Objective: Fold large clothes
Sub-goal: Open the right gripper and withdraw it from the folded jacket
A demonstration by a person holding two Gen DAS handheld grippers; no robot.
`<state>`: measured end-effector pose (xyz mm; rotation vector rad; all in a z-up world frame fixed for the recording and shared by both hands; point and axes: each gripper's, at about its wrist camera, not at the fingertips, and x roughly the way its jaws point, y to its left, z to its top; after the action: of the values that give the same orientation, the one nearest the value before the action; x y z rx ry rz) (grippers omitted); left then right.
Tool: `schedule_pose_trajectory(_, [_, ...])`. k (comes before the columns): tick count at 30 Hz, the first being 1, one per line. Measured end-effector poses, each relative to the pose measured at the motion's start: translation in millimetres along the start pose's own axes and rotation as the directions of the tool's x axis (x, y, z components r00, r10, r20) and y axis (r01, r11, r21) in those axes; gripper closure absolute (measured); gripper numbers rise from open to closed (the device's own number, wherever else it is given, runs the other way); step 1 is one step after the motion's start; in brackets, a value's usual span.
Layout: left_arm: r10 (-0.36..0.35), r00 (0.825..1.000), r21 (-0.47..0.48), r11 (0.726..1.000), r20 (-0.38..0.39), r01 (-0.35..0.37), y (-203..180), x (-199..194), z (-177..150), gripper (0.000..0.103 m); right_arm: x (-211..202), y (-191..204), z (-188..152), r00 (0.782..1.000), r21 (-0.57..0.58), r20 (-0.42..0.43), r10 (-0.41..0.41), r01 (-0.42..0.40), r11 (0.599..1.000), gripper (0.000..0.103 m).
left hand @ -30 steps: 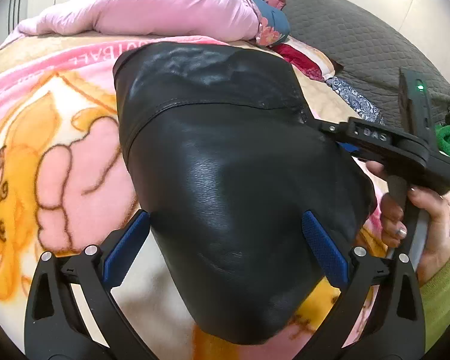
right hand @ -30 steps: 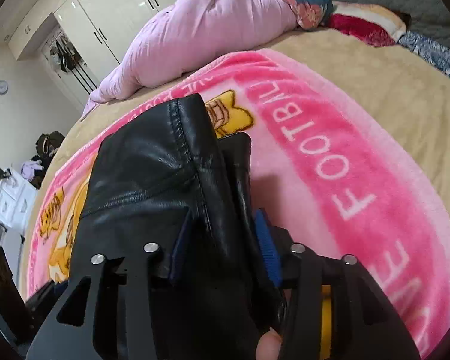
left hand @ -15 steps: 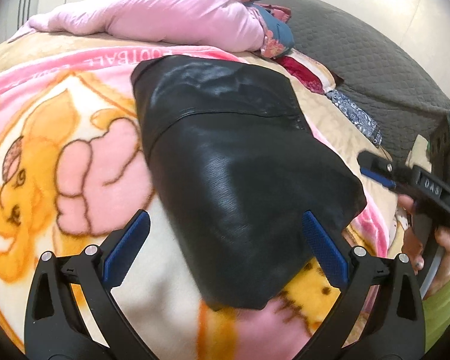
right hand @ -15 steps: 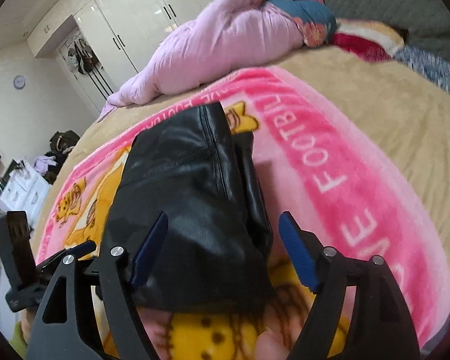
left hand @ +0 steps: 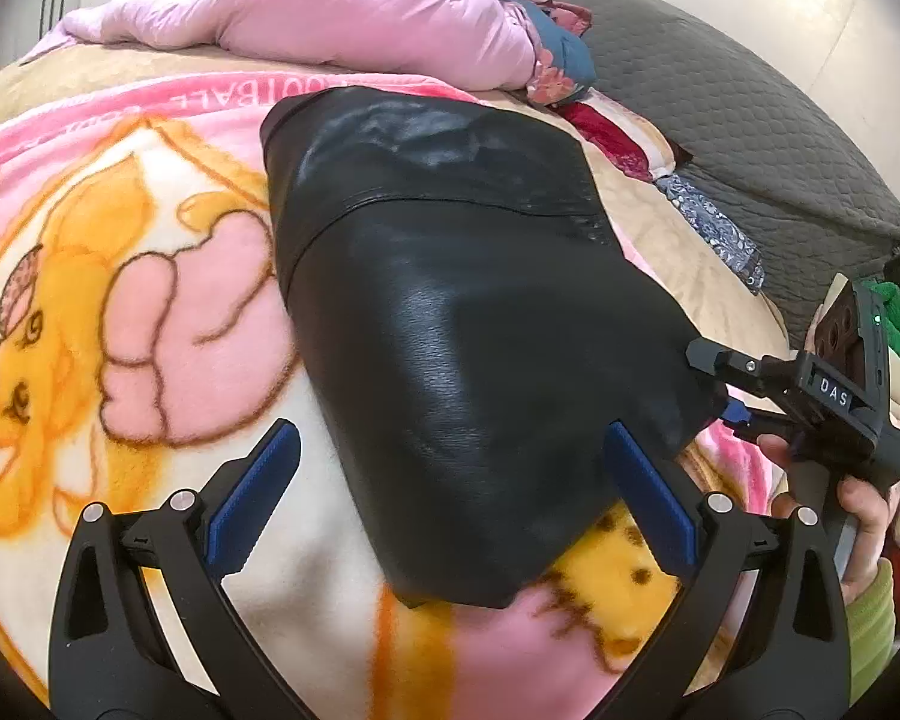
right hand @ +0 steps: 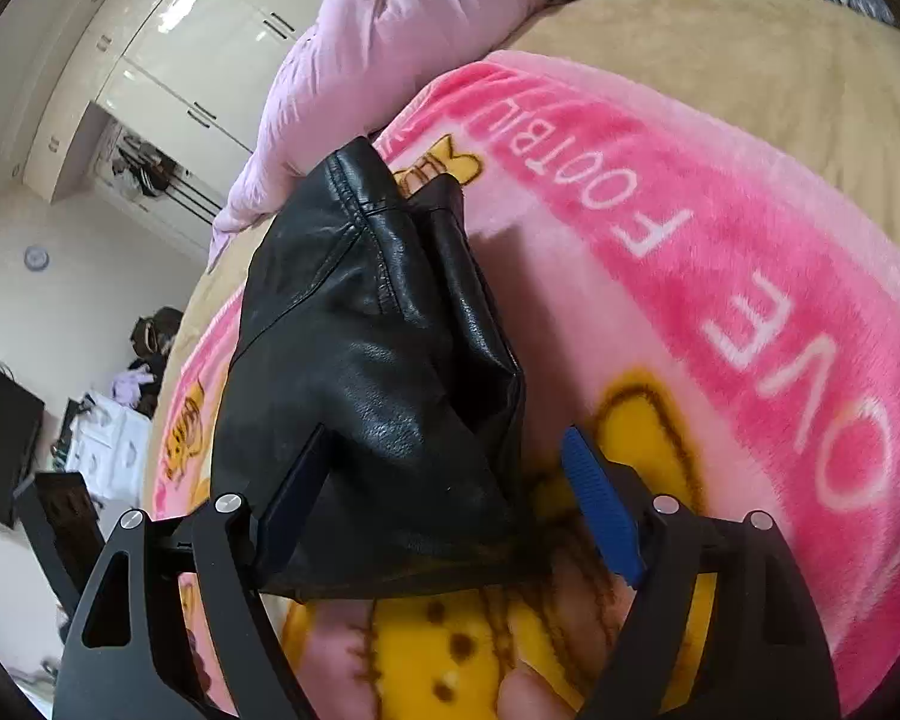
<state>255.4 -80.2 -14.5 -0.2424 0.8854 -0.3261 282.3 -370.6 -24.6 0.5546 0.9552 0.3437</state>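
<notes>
Now right claw (right hand: pixel 450 498) opening around black garment (right hand: pixel 366 372).

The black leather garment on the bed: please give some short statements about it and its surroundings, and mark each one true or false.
1. The black leather garment lies folded on a pink cartoon fleece blanket. True.
2. The left claw is clamped shut on the garment. False: its blue pads stand wide apart, one on each side of the garment's near end.
3. A pink padded quilt is bunched up at the far side of the bed. True.
4. The blanket's border shows no writing. False: white letters, including FOOTBALL, run along its pink border.
5. The right claw holds a green towel. False: its jaws are opening around the garment's corner, not pressing on it.
</notes>
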Motion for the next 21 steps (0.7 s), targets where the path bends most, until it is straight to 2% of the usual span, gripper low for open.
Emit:
schedule_pose_trajectory(1, [0.002,1.0,0.004,1.0,0.0,-0.002,-1.6,0.0,0.1,0.008,-1.1,2.3,-0.5,1.0,-0.017,0.0,-0.004,0.004,1.0,0.026])
schedule_pose_trajectory(2, [0.003,1.0,0.01,1.0,-0.001,-0.003,-3.3,0.4,0.2,0.008,-1.6,4.7,-1.0,1.0,-0.033,-0.001,-0.007,0.007,0.999,0.03])
schedule_pose_trajectory(3, [0.006,1.0,0.02,1.0,-0.005,-0.006,-5.6,1.7,0.0,0.008,-1.2,7.4,-1.6,1.0,-0.056,-0.004,-0.009,0.009,0.998,0.041])
schedule_pose_trajectory(7, [0.033,0.999,0.066,0.997,-0.016,-0.032,-9.0,8.5,-2.1,0.008,0.0,16.1,-6.7,0.999,-0.112,-0.014,-0.036,0.034,0.993,0.056])
schedule_pose_trajectory(8, [0.049,0.999,0.073,0.996,-0.022,-0.048,-7.4,9.8,-1.9,0.008,0.0,19.7,-8.8,0.999,-0.131,-0.014,-0.048,0.046,0.99,0.074])
schedule_pose_trajectory(9, [0.064,0.998,0.065,0.996,-0.023,-0.062,-2.6,9.2,-0.6,0.008,-0.4,22.2,-11.1,0.999,-0.132,-0.018,-0.04,0.037,0.991,0.08])
schedule_pose_trajectory(10, [0.057,0.998,0.046,0.997,-0.019,-0.056,1.8,6.1,0.7,0.008,-1.9,25.6,-13.5,1.0,-0.115,-0.027,-0.016,0.013,0.993,0.081])
schedule_pose_trajectory(12, [0.016,1.0,-0.009,1.0,0.013,-0.016,10.8,-6.8,4.9,0.008,-8.1,36.6,-18.5,0.996,-0.102,-0.035,0.088,-0.091,0.991,0.083])
schedule_pose_trajectory(13, [0.007,1.0,-0.008,1.0,0.018,-0.007,9.8,-9.4,5.8,0.008,-9.0,40.9,-19.9,0.995,-0.122,-0.032,0.096,-0.099,0.988,0.083])
schedule_pose_trajectory(15, [0.029,1.0,0.051,0.998,0.003,-0.03,-0.5,-9.5,6.1,0.008,-7.4,49.5,-27.8,1.0,-0.212,0.008,-0.013,0.015,0.977,0.083])
schedule_pose_trajectory(17, [0.043,0.999,0.096,0.995,-0.021,-0.041,-8.4,-3.9,2.9,0.008,-3.3,43.3,-32.4,0.996,-0.218,0.033,-0.081,0.086,0.972,0.083])
schedule_pose_trajectory(20, [0.059,0.997,0.114,0.992,-0.059,-0.052,-11.3,6.6,-5.2,0.008,1.4,24.1,-37.7,0.998,-0.144,0.018,-0.061,0.063,0.988,0.081])
schedule_pose_trajectory(21, [0.054,0.996,0.111,0.993,-0.065,-0.047,-11.5,7.8,-8.0,0.008,-0.2,23.0,-38.6,0.998,-0.14,0.024,-0.059,0.061,0.988,0.076])
